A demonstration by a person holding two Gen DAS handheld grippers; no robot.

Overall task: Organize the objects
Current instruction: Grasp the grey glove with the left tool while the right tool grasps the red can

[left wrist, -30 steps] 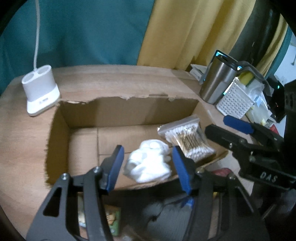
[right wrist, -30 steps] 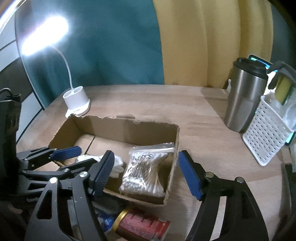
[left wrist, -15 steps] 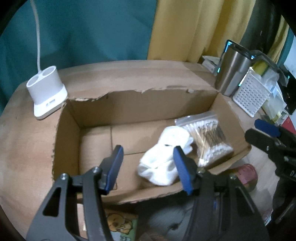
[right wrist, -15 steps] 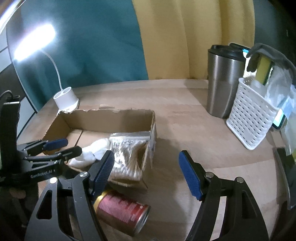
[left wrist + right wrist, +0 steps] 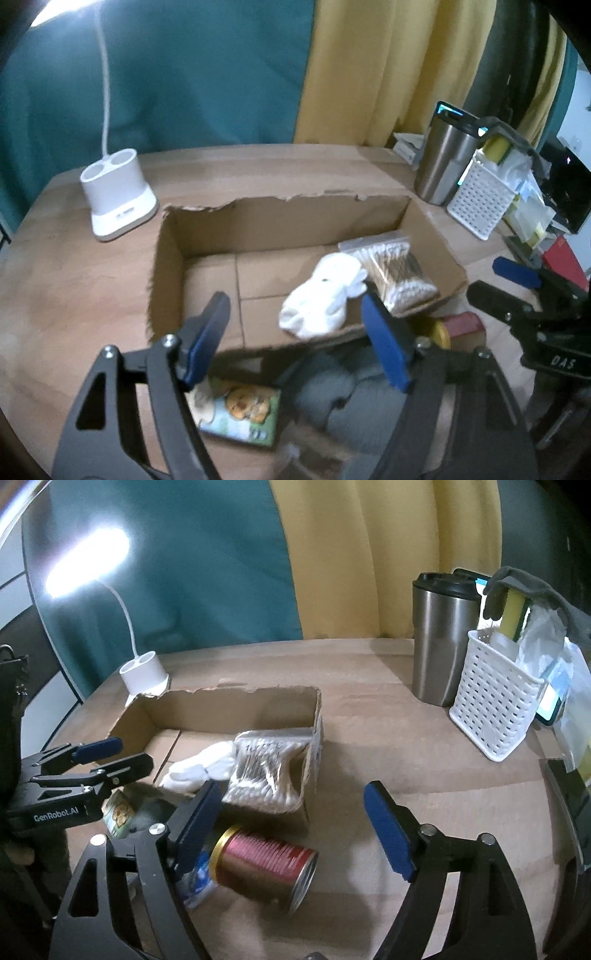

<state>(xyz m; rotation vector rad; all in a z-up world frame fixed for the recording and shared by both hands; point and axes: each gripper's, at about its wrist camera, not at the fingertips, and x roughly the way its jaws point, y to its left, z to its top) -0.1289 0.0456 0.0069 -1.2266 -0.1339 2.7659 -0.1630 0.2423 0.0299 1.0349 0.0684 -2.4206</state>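
Jaws: left gripper point(image 5: 295, 334) opening, empty | right gripper point(image 5: 291, 830) opening, empty | cardboard box point(image 5: 280, 218) torn-rimmed | red can point(image 5: 264, 867) outside near wall

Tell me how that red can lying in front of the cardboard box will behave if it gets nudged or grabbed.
The red can lies on its side on the bare wooden table, so a nudge across its length would probably roll it. Its ribbed metal wall looks stiff, so it should hold shape under a grip. Smooth metal may slip against the pads; its weight cannot be judged.
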